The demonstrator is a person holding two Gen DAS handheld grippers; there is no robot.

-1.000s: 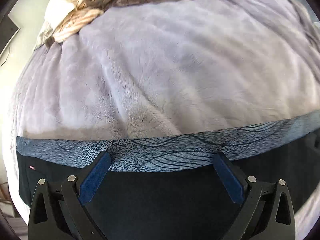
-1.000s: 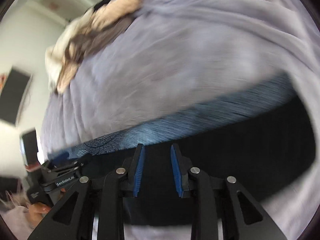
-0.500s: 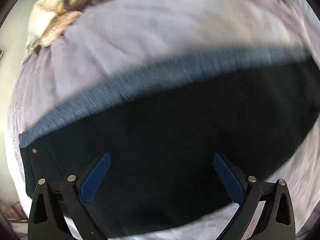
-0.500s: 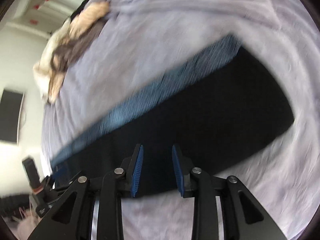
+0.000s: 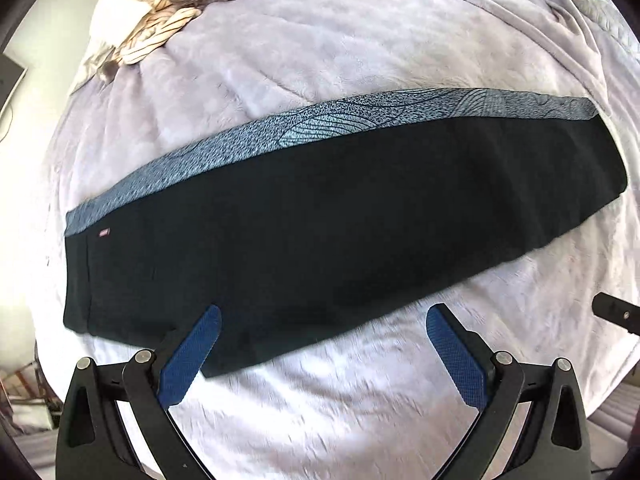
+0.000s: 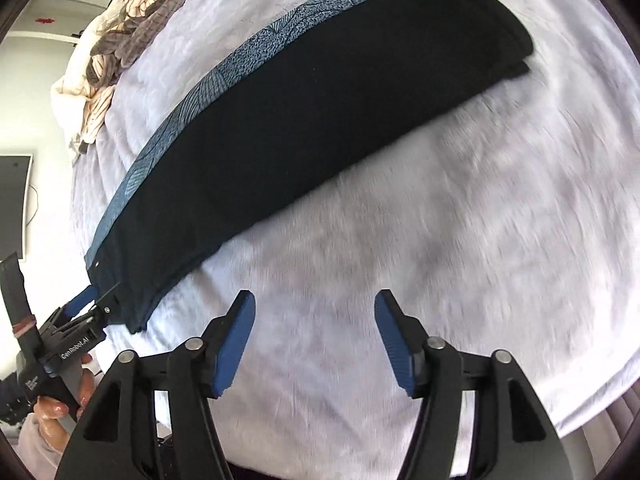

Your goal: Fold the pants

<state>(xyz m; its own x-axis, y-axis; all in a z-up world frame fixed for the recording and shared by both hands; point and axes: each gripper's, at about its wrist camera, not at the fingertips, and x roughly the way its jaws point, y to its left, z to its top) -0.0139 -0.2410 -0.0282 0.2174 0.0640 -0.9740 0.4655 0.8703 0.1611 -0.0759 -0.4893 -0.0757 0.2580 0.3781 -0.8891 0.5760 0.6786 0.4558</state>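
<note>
Black pants (image 5: 320, 216) with a patterned blue side stripe (image 5: 304, 132) lie folded lengthwise, flat on a lilac plush blanket (image 5: 360, 400). The waistband end is at the left, the leg ends at the right. My left gripper (image 5: 322, 338) is open and empty, just above the pants' near edge. In the right wrist view the pants (image 6: 304, 92) run diagonally from lower left to upper right. My right gripper (image 6: 314, 330) is open and empty above bare blanket (image 6: 400, 240), apart from the pants. The left gripper (image 6: 78, 322) shows at that view's left edge.
A heap of beige and grey-brown bedding (image 5: 192, 4) lies at the far end of the bed, also in the right wrist view (image 6: 116, 36). A dark screen (image 6: 12, 200) hangs on the white wall at the left. The bed's edge drops off at the right (image 6: 600, 408).
Both grippers have pulled back and up from the pants, so the whole garment now shows. My right gripper has opened wide from nearly shut. My left stays open.
</note>
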